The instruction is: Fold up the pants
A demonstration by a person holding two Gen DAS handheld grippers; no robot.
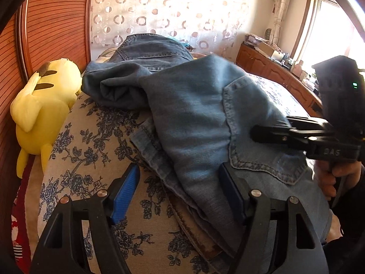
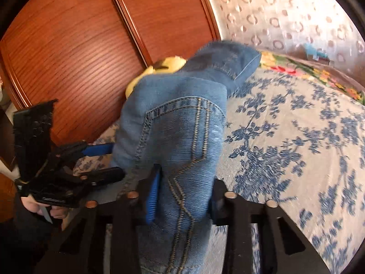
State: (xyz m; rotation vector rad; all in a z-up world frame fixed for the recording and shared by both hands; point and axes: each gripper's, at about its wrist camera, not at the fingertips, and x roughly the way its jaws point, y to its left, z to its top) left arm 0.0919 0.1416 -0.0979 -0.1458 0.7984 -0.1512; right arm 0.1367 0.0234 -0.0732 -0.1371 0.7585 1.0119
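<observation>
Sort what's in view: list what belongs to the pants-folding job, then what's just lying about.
Belongs to the job:
- jeans, bunched on the floral bedspread
- right gripper, closed on the denim
- left gripper, jaws open, denim between them

Just lying about:
- yellow plush toy
- clutter on the wooden cabinet

left wrist – low, close | right wrist – close | shared: jeans [image 1: 196, 114]
</observation>
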